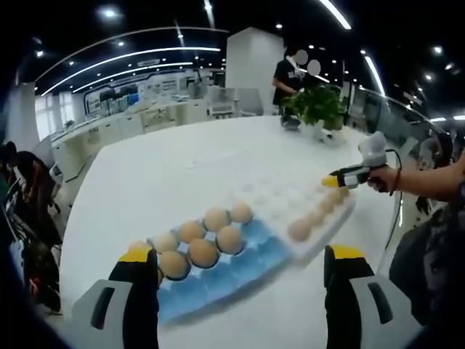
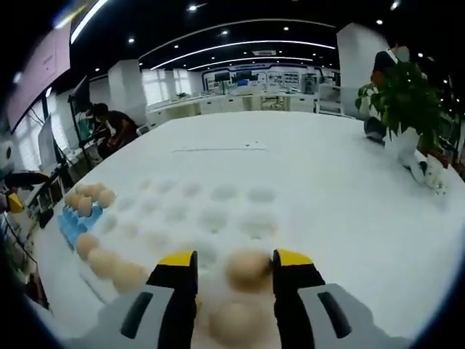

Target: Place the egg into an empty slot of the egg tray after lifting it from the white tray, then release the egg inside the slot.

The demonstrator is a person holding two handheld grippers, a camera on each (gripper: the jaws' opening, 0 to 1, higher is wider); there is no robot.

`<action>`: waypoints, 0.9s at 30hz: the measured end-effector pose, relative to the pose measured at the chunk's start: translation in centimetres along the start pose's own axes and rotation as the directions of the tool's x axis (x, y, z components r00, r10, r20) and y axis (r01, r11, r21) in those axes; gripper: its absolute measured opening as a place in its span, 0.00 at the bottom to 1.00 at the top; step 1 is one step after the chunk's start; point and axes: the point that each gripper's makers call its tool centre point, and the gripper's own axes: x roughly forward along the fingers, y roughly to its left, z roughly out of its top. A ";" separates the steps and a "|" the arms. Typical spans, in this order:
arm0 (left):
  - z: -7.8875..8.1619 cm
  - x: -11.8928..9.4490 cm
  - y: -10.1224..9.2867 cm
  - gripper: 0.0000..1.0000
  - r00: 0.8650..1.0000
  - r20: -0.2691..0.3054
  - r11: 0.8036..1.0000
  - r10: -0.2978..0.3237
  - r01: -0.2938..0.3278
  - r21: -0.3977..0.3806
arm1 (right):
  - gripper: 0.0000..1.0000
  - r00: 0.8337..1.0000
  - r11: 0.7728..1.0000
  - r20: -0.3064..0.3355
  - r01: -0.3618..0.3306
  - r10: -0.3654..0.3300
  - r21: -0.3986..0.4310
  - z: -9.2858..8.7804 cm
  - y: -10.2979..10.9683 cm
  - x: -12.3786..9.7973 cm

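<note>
The table [image 1: 182,167] is carrying everything, white and wide. On it the white tray [image 2: 218,196] is lying with most of its dimples bare; a short row of eggs is sitting along its near edge, seen in the left gripper view at the tray's right end. Butted against it, the blue egg tray [image 1: 240,262] is holding several eggs [image 1: 203,251] in its upper slots, while the slots nearer the left gripper are lying empty.

Progress: the pickup is under way, not finished. The right gripper [image 2: 234,270] is sitting low over the white tray with one egg [image 2: 248,267] between its yellow-tipped jaws. The jaws are standing just either side of it; whether they are pressing it yet cannot be told, as the egg is blurred. The egg is looking still down in its dimple. Lifting, carrying across, seating and letting go are all outstanding.

The left gripper [image 1: 240,265] is hanging spread wide above the blue tray, holding nothing.

Surroundings: a potted plant [image 2: 403,109] is standing at the far right of the table, well apart from the trays. People are working at benches beyond the table.

Obstructions: a second egg [image 2: 236,323] is lying just below the chosen one, close to the jaws, and is likely to be nudged. The left gripper is hovering over the empty slots and may be crowding the approach.
</note>
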 end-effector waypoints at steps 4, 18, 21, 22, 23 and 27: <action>0.2 0.0 0.0 0.96 1.000 0.001 1.000 0.000 0.000 -0.006 | 0.28 1.000 1.000 0.003 0.030 -0.030 -0.002 -0.2 -0.8 0.0; 0.5 0.0 0.0 0.96 1.000 0.006 1.000 0.018 -0.018 -0.015 | 0.25 0.998 0.996 -0.001 0.056 -0.056 -0.070 -0.2 -0.8 0.0; 0.7 -0.2 0.2 0.96 1.000 0.012 1.000 0.021 -0.021 -0.015 | 0.25 0.998 0.997 -0.006 0.055 -0.056 -0.047 -0.1 -1.0 0.1; 0.8 -0.3 0.2 0.96 1.000 0.010 1.000 0.024 -0.024 -0.010 | 0.25 0.999 0.999 -0.003 0.047 -0.047 -0.016 -0.2 -1.0 0.0; 0.8 -0.3 0.3 0.96 1.000 0.008 1.000 0.025 -0.025 -0.006 | 0.25 0.999 0.999 0.000 0.040 -0.040 -0.002 -0.1 -1.1 0.0; 0.8 -0.4 0.3 0.96 1.000 0.007 1.000 0.027 -0.027 -0.007 | 0.25 0.999 0.999 0.004 0.039 -0.039 0.037 0.2 -1.3 -0.2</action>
